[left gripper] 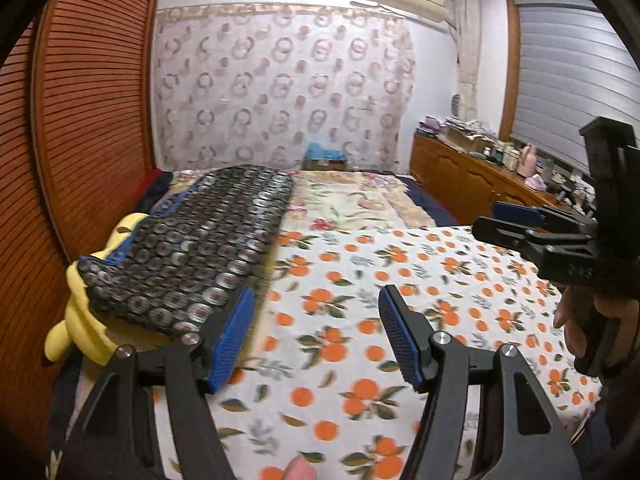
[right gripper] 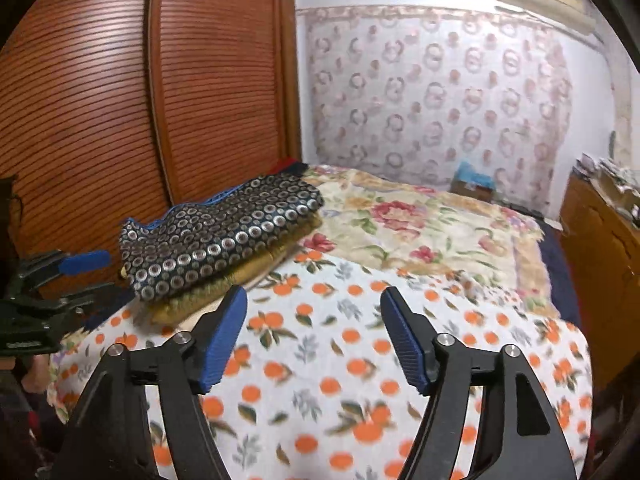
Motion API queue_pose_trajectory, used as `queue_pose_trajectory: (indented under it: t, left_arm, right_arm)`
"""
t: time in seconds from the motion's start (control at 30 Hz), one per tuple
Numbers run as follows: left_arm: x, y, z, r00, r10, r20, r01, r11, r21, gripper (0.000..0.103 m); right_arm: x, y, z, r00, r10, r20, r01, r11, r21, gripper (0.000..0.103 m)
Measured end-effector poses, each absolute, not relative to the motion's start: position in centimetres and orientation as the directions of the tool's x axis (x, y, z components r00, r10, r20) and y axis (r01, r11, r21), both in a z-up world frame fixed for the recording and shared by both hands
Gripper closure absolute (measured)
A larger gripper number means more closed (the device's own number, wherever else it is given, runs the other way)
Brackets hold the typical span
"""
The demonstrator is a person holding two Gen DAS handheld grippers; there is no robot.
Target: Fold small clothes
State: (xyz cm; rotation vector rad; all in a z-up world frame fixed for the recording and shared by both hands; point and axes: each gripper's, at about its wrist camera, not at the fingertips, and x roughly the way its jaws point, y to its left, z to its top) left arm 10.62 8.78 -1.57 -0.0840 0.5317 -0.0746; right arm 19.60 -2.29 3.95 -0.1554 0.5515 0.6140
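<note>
Both my tools, left tool (left gripper: 316, 334) and right tool (right gripper: 314, 334), wide, empty. Folded dotted garment (right gripper: 216, 236) atop stack: soft, light, floppy; I'd pinch folded edge.

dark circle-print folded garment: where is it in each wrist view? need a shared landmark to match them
Left wrist: the circle-print garment fills left of centre, lying on a yellow item, just beyond the left gripper.
Right wrist: circle-print garment is left of centre, topping a folded pile, beyond the right gripper.
Shared landmark: the orange-print sheet beneath both grippers.
</note>
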Motion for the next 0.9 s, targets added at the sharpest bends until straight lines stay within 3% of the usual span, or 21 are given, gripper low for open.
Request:
queue_pose_trajectory:
  t: [0.3, 0.9]
  left_arm:
    - [10.0, 5.1, -1.3, 0.838, -0.079, -0.540, 0.033, 0.995, -0.094, 0.039]
    - [7.9, 2.0, 4.7, 0.897, -0.055, -0.439, 0.043, 0.998, -0.038, 0.039]
  right_arm:
    - [14.9, -7.5, 4.0, 0.757, 0.403, -0.514, -0.464, 0.886, 0.012, 0.023]
    - [10.2, -13.3, 8.4, 0.882, 0.253, -0.398, -0.264, 0.964, 0.028, 0.023]
